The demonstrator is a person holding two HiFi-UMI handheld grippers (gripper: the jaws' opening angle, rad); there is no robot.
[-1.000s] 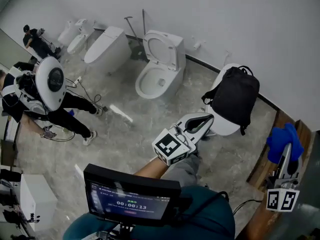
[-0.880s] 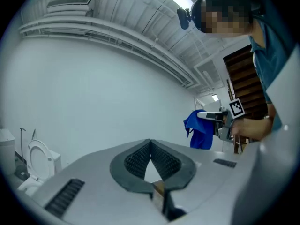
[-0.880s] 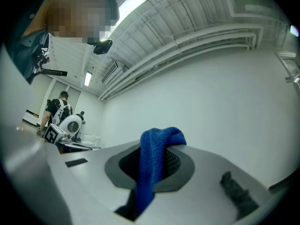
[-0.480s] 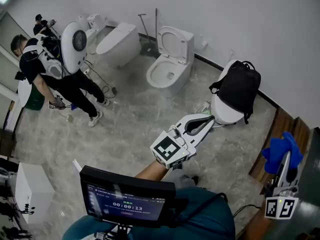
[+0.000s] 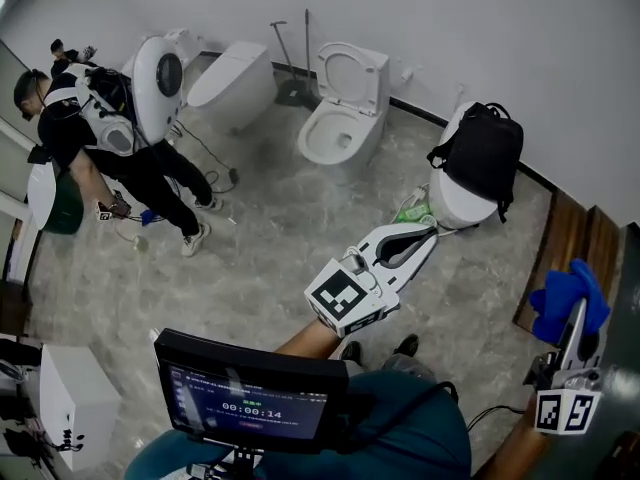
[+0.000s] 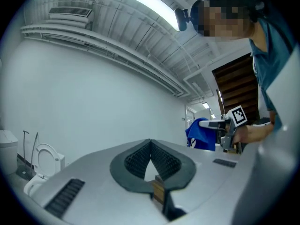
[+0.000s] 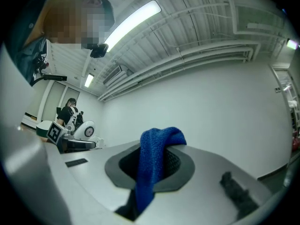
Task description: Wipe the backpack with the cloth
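Left gripper [image 6: 150, 143]: jaws met at the tips, nothing between. Right gripper [image 5: 579, 310]: jaws clamped on the blue cloth [image 7: 152, 165], which drapes over the pads; the head view shows only a bunch at its tip, at 4 o'clock. Only the head view shows the black backpack [image 5: 485, 156], at 1 o'clock, on top of a white toilet [image 5: 452, 208], with the wall [image 5: 520, 48] close behind. Left tip near that toilet, not touching. Cloth well apart from the backpack, above wooden boards [image 5: 566, 251]. Open grey marbled floor [image 5: 270, 258] from 9 to 12 o'clock. Open-lid toilet [image 5: 340, 128] at 12; a standing person [image 5: 85, 138] at 10.
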